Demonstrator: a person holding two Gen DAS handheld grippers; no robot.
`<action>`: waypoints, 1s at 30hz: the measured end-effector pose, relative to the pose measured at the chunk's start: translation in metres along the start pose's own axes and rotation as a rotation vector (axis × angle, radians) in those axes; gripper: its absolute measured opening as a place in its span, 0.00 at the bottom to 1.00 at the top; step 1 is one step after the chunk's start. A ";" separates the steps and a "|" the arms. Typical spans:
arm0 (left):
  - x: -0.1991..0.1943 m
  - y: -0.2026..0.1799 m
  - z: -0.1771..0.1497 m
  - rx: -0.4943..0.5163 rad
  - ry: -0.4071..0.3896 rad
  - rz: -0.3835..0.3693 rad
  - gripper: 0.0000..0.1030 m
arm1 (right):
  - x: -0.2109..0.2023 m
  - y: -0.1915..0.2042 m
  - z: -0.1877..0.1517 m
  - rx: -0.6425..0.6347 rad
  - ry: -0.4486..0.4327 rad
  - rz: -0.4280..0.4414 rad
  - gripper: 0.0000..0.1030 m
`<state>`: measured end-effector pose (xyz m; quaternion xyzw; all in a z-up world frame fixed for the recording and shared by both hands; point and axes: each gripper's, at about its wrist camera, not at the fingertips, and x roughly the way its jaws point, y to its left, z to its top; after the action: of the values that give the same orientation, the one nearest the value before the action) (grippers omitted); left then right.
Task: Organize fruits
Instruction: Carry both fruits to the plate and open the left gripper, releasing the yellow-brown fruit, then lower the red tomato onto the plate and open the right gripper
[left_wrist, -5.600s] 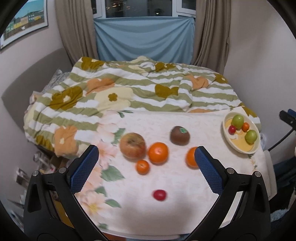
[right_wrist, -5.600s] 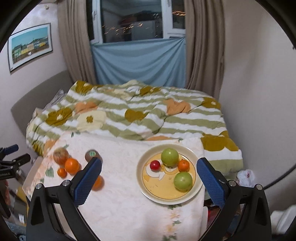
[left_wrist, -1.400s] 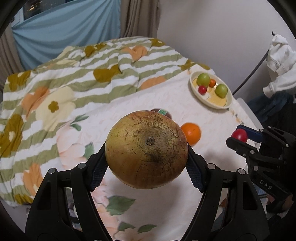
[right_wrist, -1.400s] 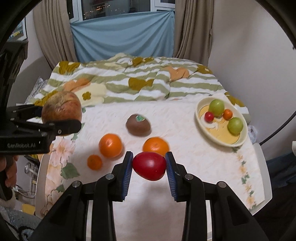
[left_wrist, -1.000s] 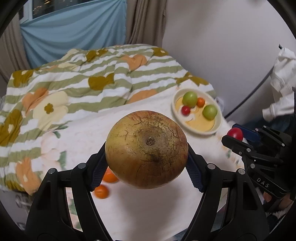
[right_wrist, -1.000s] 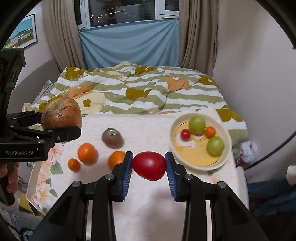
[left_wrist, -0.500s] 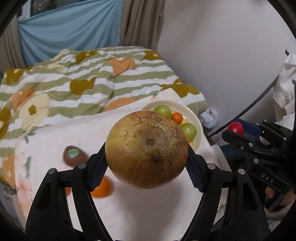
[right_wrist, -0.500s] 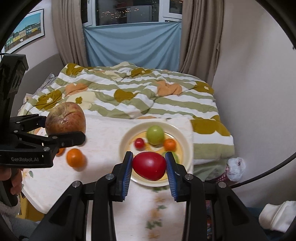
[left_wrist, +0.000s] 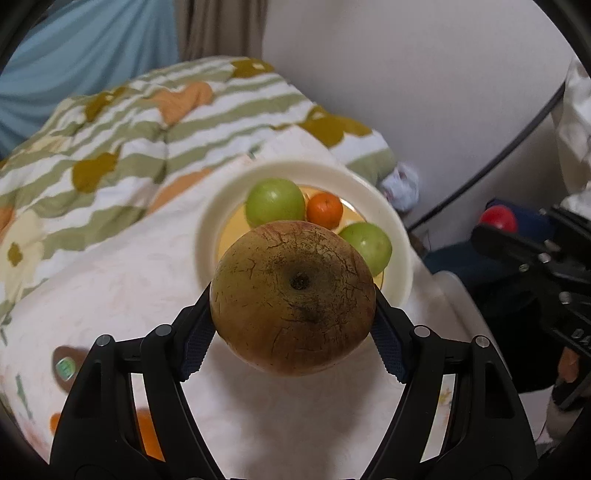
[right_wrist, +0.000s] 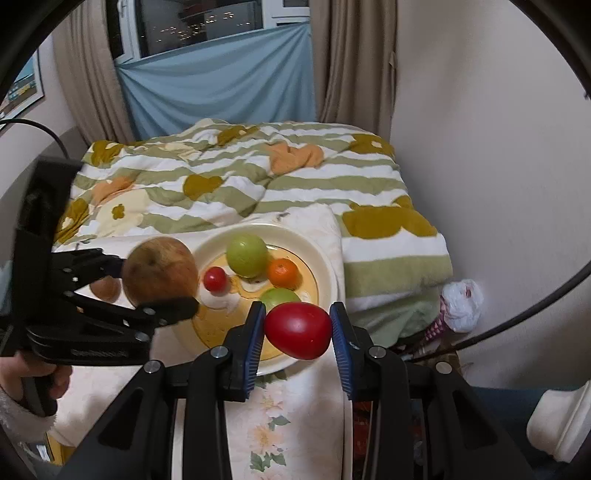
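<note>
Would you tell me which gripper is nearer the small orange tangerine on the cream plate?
Right. The right gripper hovers just short of the tangerine; the left gripper hangs beyond the plate's opposite rim.

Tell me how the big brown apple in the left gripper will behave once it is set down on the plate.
The brown apple is round, so it will probably roll on the plate. It looks rigid in the left gripper. It could nudge the small red fruit.

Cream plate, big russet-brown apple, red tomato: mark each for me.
Cream round plate (right_wrist: 325, 254): right wrist view, bare right rim.
Big russet-brown apple (left_wrist: 293, 299): left wrist view, middle of its front, by the calyx.
Red oval tomato (right_wrist: 298, 329): right wrist view, centre of its skin.
</note>
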<state>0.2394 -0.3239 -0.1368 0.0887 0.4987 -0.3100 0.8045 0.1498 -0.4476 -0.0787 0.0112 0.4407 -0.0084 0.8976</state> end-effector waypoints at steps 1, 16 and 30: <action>0.008 -0.001 0.000 0.010 0.013 -0.004 0.80 | 0.002 -0.002 -0.001 0.010 0.005 -0.004 0.32; 0.033 -0.018 0.012 0.179 -0.032 0.030 1.00 | 0.013 -0.010 -0.016 0.127 0.044 -0.056 0.32; -0.023 0.015 0.007 0.059 -0.061 0.088 1.00 | 0.005 -0.008 -0.011 0.122 0.025 -0.037 0.32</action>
<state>0.2461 -0.3060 -0.1166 0.1246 0.4603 -0.2913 0.8293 0.1441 -0.4556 -0.0893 0.0580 0.4507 -0.0517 0.8893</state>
